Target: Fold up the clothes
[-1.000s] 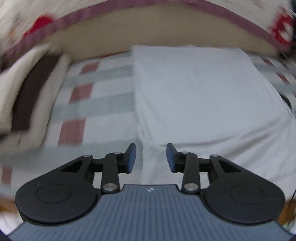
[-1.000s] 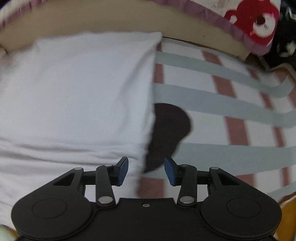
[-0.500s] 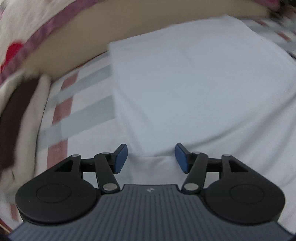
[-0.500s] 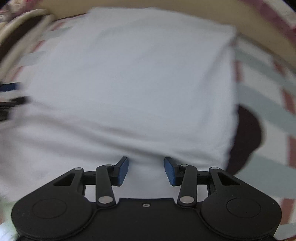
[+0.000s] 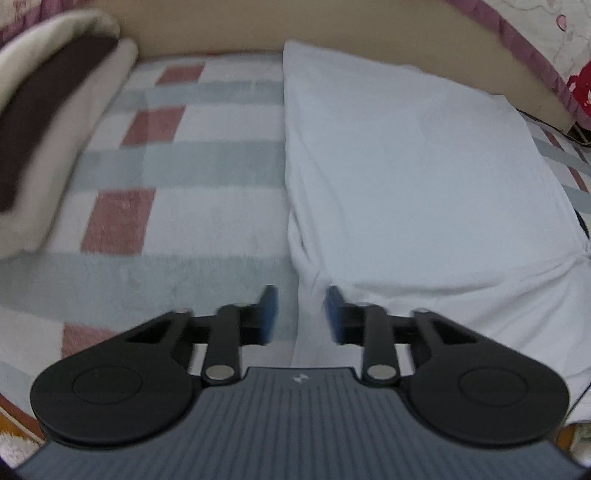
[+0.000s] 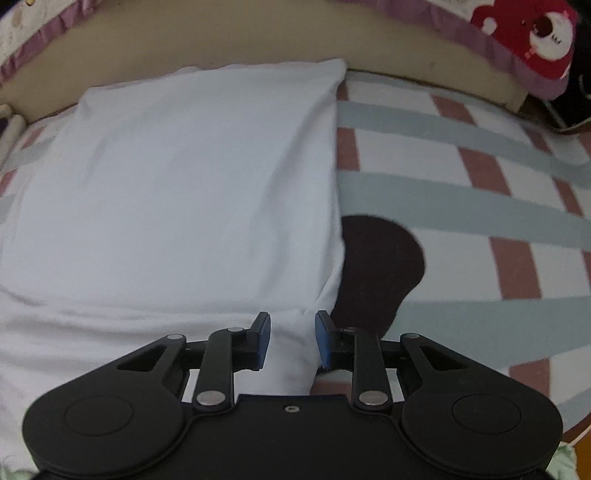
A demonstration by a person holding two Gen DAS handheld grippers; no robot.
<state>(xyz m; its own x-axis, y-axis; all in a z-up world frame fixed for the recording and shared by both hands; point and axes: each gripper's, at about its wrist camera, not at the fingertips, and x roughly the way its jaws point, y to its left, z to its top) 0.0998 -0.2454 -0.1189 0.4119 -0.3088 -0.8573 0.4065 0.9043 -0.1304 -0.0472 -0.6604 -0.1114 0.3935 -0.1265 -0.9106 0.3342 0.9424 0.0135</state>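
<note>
Markings: no readable writing anywhere; only a small pale emblem (image 5: 300, 379) on the ribbed grey housing of the left gripper, and a red cartoon bear print (image 6: 532, 31) on the purple-trimmed quilt (image 6: 480, 35) at the far edge.

Surface: a bed covered by a plaid blanket (image 5: 177, 206) in white, grey-green and dull red, backed by a tan headboard panel (image 6: 207, 40).

Task item: a white garment (image 5: 413, 177), partly folded, lies flat on the blanket with a folded-over layer towards the near end.

Surroundings: a rolled cream and dark brown blanket (image 5: 48, 110) lies at the left of the left wrist view, well apart from the garment. A dark brown rounded piece (image 6: 376, 266) shows from under the garment's right edge.

Left gripper (image 5: 300, 314): jaws narrow and closing, with the garment's left edge bunched between the blue pads; contact cannot be confirmed.

Right gripper (image 6: 291, 339): jaws narrow and closing over the garment's near right corner, cloth between the pads; its right pad (image 6: 322, 339) appears to touch the fabric.
</note>
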